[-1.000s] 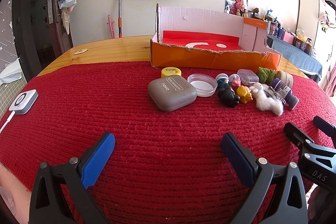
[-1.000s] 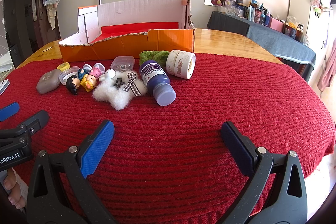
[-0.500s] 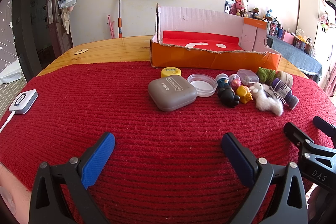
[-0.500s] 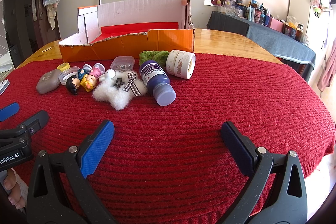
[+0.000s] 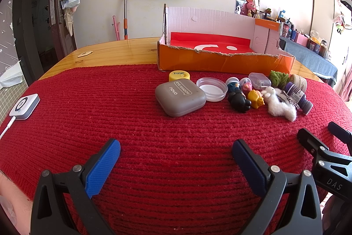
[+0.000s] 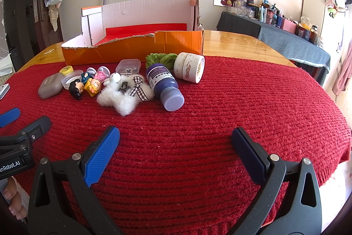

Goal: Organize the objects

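A row of small things lies on the red cloth [image 6: 242, 102] just before the orange box [image 6: 136, 45]: grey case [image 5: 180, 98], figurines [image 6: 88, 85], purple bottle [image 6: 165, 85], tape roll [image 6: 189, 67]. Left gripper [image 5: 176, 151] and right gripper [image 6: 176, 138] hover near, each with its 2 fingers spread apart, holding nothing.

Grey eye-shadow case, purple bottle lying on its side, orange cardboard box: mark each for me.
Grey eye-shadow case [image 5: 180, 98], left wrist view, on its lid.
Purple bottle lying on its side [image 6: 161, 80], right wrist view, on its label.
Orange cardboard box [image 6: 132, 52], right wrist view, on its front wall.

Bare red cloth [image 6: 198, 124] before toy row [image 6: 118, 85]
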